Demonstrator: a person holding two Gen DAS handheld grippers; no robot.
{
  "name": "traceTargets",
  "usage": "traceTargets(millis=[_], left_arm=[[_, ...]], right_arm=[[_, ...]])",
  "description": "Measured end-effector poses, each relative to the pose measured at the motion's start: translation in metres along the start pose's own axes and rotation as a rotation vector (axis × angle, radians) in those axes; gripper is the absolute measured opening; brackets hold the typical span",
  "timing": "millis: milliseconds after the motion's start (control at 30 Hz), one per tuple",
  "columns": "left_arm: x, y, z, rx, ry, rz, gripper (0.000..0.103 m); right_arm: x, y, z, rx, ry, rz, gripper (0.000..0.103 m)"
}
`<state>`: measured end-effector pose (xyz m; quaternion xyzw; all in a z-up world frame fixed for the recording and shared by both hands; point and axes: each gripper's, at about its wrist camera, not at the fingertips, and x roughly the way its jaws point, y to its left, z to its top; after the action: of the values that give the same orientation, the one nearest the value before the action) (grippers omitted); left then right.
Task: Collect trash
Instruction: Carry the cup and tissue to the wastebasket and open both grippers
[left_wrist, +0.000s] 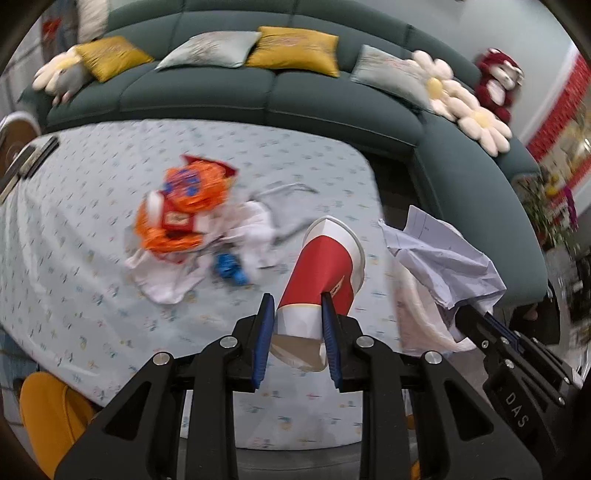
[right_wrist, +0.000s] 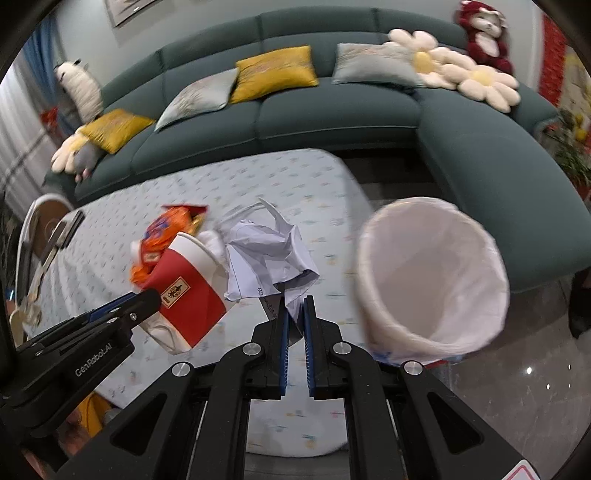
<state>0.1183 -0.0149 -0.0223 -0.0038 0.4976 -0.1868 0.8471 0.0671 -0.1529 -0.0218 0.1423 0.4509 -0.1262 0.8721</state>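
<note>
**Light, crushable trash in both hands, bin to the right**

On the left, the left hand-held gripper (left_wrist: 297, 325) is clamped on a red and white paper cup (left_wrist: 321, 273), pads pressing its sides near one open end — the wall there looks dented inward. The cup is carried tilted above the tabletop (left_wrist: 92, 229). It should be very light and thin-walled: it gives under pressure and could slip out if squeezed harder, so a hold across the stiffer rolled rim would likely be safer than mid-wall.

Further right, the right hand-held gripper (right_wrist: 295, 314) has its jaws almost together on a corner of a crumpled sheet of white paper (right_wrist: 269, 258), which hangs clear of the tabletop. Paper like this weighs next to nothing, is soft and may tear or unfold; pinching a thick fold — not a single edge — holds best.

Rightmost stands the trash bin (right_wrist: 432, 273), lined with a white bag, beside the tabletop edge and open-mouthed. An orange snack wrapper (left_wrist: 181, 210) and more white scraps lie on the tabletop, not yet collected.
</note>
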Motion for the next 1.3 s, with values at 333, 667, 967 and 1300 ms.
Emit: traceTargets(millis=[333, 667, 967, 1300], left_arm=[[0.017, -0.094, 0.005, 0.123, 0.017, -0.096, 0.025], [0.062, -0.172, 0.007, 0.208, 0.082, -0.168, 0.025], [0.092, -0.195, 0.012, 0.214, 0.096, -0.181, 0.037], [0.09, -0.185, 0.015, 0.2, 0.066, -0.149, 0.062]], right_arm=[[-0.018, -0.088, 0.0, 0.119, -0.043, -0.092, 0.007], [0.004, -0.158, -0.003, 0.216, -0.012, -0.152, 0.007], [0.026, -0.185, 0.003, 0.263, 0.004, -0.172, 0.007], [0.035, -0.181, 0.008, 0.257, 0.006, -0.17, 0.013]])
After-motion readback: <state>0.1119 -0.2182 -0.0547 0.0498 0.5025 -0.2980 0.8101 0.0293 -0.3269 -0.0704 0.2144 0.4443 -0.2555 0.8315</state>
